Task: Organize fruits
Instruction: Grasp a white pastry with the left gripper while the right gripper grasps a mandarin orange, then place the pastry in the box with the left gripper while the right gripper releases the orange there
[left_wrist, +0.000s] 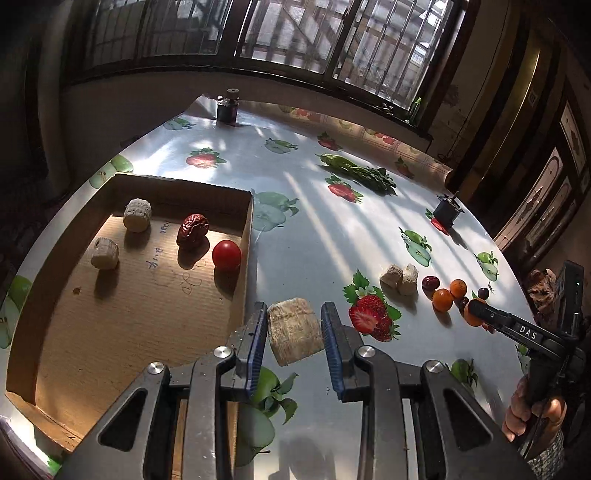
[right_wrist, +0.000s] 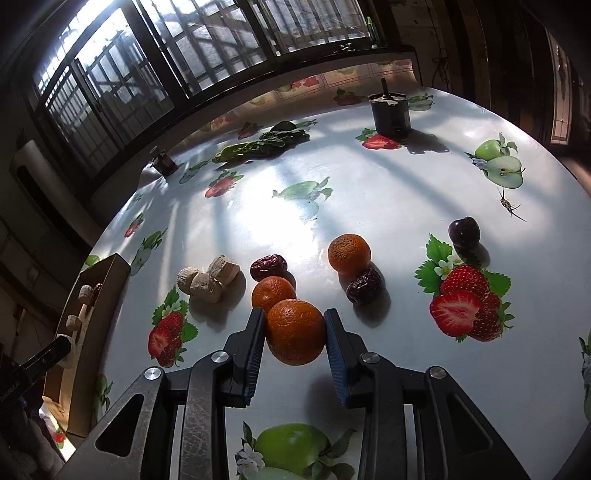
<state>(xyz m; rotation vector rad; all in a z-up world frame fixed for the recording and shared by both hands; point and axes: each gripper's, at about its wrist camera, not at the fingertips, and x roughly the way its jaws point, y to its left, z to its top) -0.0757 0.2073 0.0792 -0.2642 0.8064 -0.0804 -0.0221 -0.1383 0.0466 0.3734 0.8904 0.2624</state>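
Left wrist view, left claw pinching pale chunk, long axis pointing forward

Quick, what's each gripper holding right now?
Left gripper: shut on a pale chunk.
Right gripper: shut on an orange.

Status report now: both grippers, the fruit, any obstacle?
Left gripper shut on pale chunk, beside cardboard box. Right gripper shut on orange. Second orange touching behind it.
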